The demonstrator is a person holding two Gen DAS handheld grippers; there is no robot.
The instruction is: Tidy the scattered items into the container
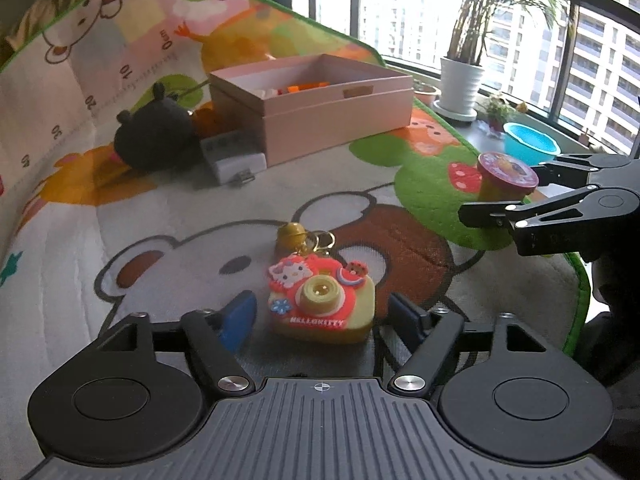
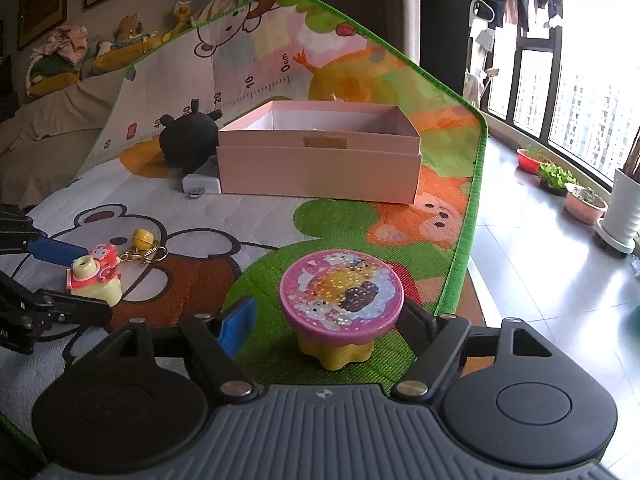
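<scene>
A red and yellow Hello Kitty camera keychain [image 1: 322, 300] lies on the cartoon play mat [image 1: 120, 208]. My left gripper [image 1: 324, 318] stands open around it, blue pads [image 1: 238, 320] a little clear of both sides. A yellow pot toy with a glittery pink lid [image 2: 340, 292] stands upright on the mat's green patch, between the fingers of my open right gripper [image 2: 328, 322]. The pink cardboard box [image 2: 320, 168] sits open at the back of the mat, with orange pieces [image 1: 304, 87] inside. Each gripper shows in the other's view: the right gripper [image 1: 504, 196] and the left gripper [image 2: 80, 276].
A black plush [image 1: 156, 136] and a white device [image 1: 232, 156] lie left of the box. The mat's far end curls up against a sofa. Right of the mat's green edge [image 2: 468, 220] is tiled floor with plant pots [image 2: 624, 208] and a blue bowl [image 1: 530, 142] by the window.
</scene>
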